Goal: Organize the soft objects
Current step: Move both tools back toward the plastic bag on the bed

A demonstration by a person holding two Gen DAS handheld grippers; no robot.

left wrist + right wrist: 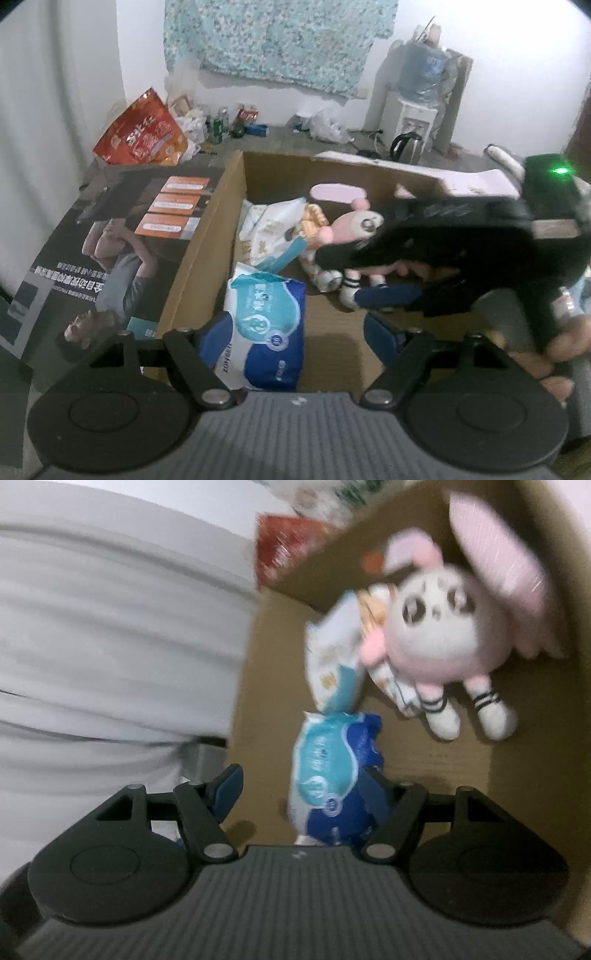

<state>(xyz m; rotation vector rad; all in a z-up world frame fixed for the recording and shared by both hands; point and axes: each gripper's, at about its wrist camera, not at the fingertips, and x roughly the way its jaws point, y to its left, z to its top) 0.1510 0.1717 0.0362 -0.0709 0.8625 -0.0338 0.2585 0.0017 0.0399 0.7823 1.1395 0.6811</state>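
So both grippers hung over the cardboard box (pixel 207 236): left gripper (pixel 299 332) spread wide, holding nothing; right gripper (pixel 299 786) apart too, nothing pinched. Pink bunny plush (pixel 439 642) and the blue tissue pack (pixel 266 325) sat inside the box.

Both wrist views close, down into box (pixel 221 206).

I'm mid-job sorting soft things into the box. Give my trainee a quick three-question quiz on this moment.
1. True or false: the pink plush rabbit lies inside the cardboard box.
2. Which is nearest the left gripper? A) blue-and-white tissue pack B) red snack bag C) kettle
3. Is anything clamped in the right gripper?

Key: 1 true. 2 A. 3 No, it is open; the tissue pack lies in the box below it.
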